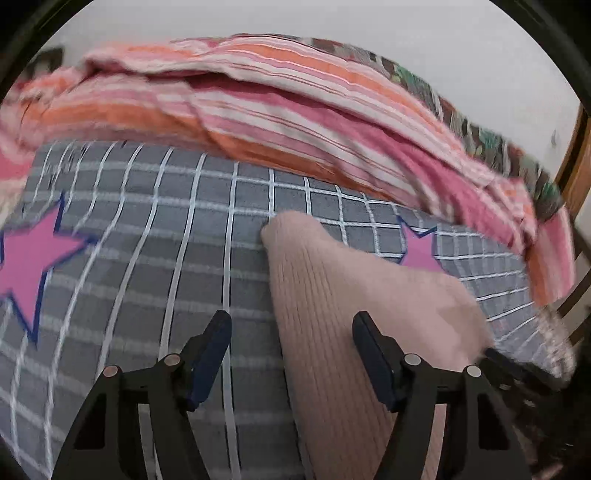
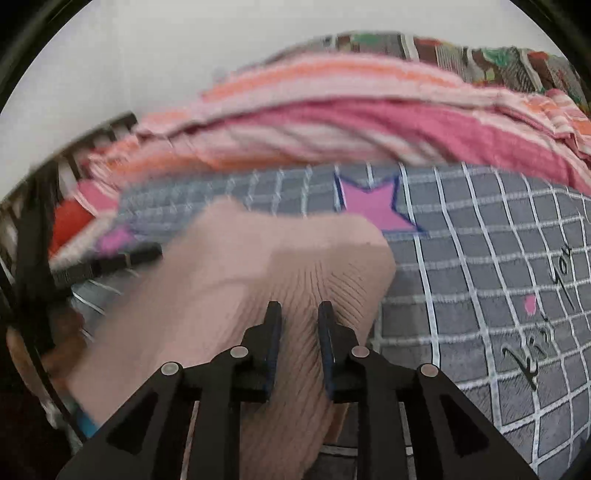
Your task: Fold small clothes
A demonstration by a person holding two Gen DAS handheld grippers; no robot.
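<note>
In the right wrist view, the right gripper (image 2: 300, 314) is pinching a pale pink ribbed knit garment (image 2: 258, 280); its black fingers (image 2: 274, 325) are sitting close together with a bunched ridge of the knit caught between them, and the ribs are fanning out from that pinch. The garment is spreading away from the fingers to the left and ahead, draping over a grey bedsheet with a white grid and pink stars (image 2: 480, 258). Its far edge is lying just short of a pink star with a dark blue outline (image 2: 373, 206).

In the left wrist view, the left gripper (image 1: 291, 321) is hovering with its fingers (image 1: 212, 343) spread wide and gripping nothing. The same ribbed garment (image 1: 332, 302) is running between the right-hand finger and the gap, its rounded end lying on the sheet (image 1: 147, 240) ahead of the fingers. Whether the right-hand finger is touching the knit cannot be told.

Farther back, a rumpled blanket striped in pink, orange and white (image 1: 258, 110) is lying along the far side of the bed. Behind it, a dark patterned cloth (image 1: 480, 136) is showing along the blanket's edge, against a plain white wall (image 1: 295, 18). Motion blur is softening both views.
</note>
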